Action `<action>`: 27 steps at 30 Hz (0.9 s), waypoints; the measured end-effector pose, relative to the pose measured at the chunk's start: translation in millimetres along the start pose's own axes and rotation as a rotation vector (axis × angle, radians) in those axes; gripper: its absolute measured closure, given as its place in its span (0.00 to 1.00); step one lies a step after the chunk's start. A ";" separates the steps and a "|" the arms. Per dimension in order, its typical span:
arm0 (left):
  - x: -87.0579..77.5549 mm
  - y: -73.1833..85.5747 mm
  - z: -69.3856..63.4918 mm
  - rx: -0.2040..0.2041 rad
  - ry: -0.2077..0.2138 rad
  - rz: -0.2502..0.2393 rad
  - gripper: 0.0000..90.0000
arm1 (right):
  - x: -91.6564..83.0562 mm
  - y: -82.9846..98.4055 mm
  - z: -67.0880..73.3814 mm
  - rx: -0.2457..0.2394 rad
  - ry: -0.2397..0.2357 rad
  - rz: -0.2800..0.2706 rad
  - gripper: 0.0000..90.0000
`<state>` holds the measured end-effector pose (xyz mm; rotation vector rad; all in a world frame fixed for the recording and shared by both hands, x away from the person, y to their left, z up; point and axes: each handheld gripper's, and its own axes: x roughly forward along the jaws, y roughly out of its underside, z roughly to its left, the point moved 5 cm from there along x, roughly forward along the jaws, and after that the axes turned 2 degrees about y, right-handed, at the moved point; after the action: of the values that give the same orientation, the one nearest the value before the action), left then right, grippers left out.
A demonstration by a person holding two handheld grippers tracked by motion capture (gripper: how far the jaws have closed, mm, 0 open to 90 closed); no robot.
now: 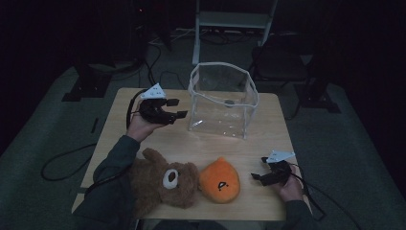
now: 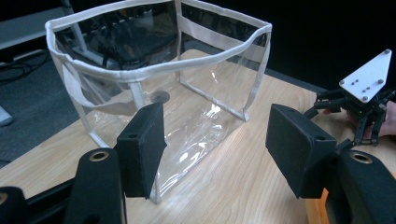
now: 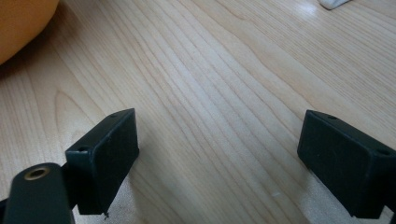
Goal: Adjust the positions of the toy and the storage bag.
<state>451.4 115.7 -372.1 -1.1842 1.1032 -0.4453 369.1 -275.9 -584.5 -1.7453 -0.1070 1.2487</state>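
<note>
With my left hand-held gripper [image 1: 176, 108] wide and empty beside the clear bag [image 1: 221, 98], I'd pinch its near rim squarely, right hand-held gripper [image 1: 256, 176] resting wide on the surface [image 1: 268, 124].

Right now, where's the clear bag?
High view: the clear bag stands upright at the table's far middle, just right of the open left claw, beyond the orange plush.

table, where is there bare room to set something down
Bare wood lies between the clear plastic white-trimmed bag and the orange round plush, and at the wooden table right edge above the right gripper. The front left is crowded by the brown teddy bear.
</note>
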 end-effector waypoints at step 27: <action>36.4 -21.5 1.2 0.036 -0.006 0.038 0.42 | 0.0 0.0 -0.3 0.001 0.002 0.000 0.13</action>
<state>473.9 80.0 -369.1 -1.1309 1.1070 -0.4303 369.3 -276.0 -584.6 -1.7460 -0.1052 1.2470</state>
